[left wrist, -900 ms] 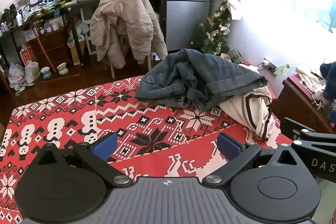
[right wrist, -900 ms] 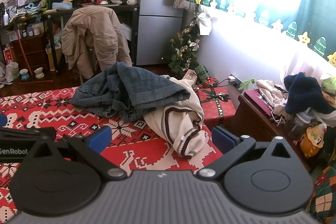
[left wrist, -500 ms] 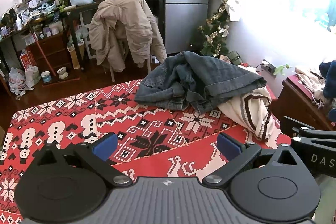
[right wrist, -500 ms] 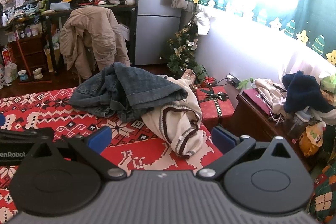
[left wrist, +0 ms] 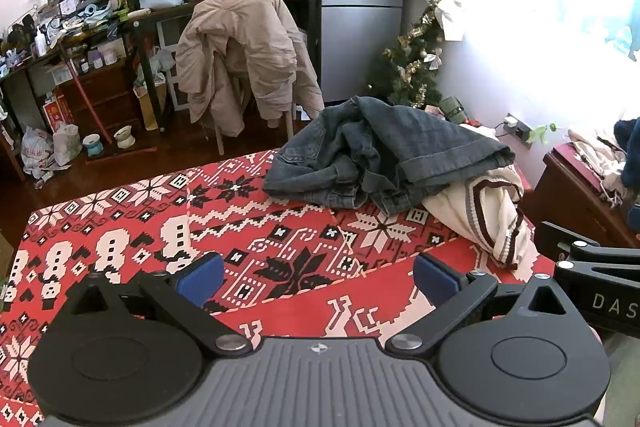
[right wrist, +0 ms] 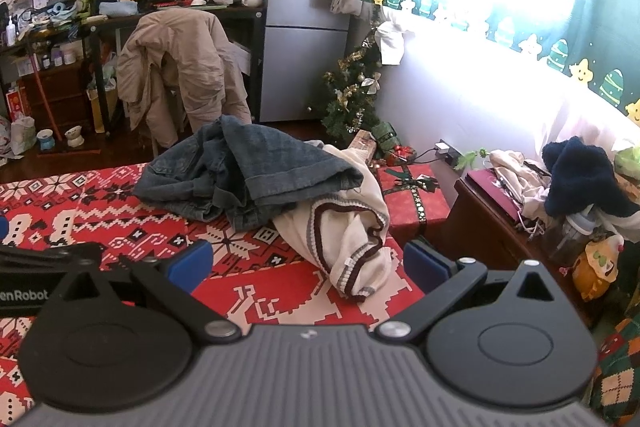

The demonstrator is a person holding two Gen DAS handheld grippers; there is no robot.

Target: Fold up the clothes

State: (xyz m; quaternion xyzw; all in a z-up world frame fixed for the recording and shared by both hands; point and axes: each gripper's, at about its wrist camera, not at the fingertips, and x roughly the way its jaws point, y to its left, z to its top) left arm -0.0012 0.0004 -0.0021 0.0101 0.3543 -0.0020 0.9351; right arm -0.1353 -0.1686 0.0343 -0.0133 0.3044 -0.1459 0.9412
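Crumpled blue jeans [left wrist: 384,159] [right wrist: 240,171] lie heaped at the far right of the red patterned cloth [left wrist: 168,227] [right wrist: 120,211]. Under their right side a cream sweater with brown stripes [left wrist: 488,211] [right wrist: 344,231] spills toward the table's edge. My left gripper [left wrist: 316,279] hovers open over bare cloth, well short of the heap. Open too, my right gripper [right wrist: 306,267] is held near the sweater's lower end, with nothing between its blue pads. Each gripper's side shows at the other view's edge.
A chair draped with a beige jacket [left wrist: 244,55] stands beyond the table. Further back are a fridge [left wrist: 360,7], cluttered shelves [left wrist: 80,27] and a small Christmas tree [left wrist: 412,71]. A wrapped red gift box [right wrist: 412,195] and a wooden side table [right wrist: 512,227] with clothes sit to the right.
Both views have shifted slightly, so the clothes heap sits a little lower and nearer in frame. Both grippers stay open and empty.
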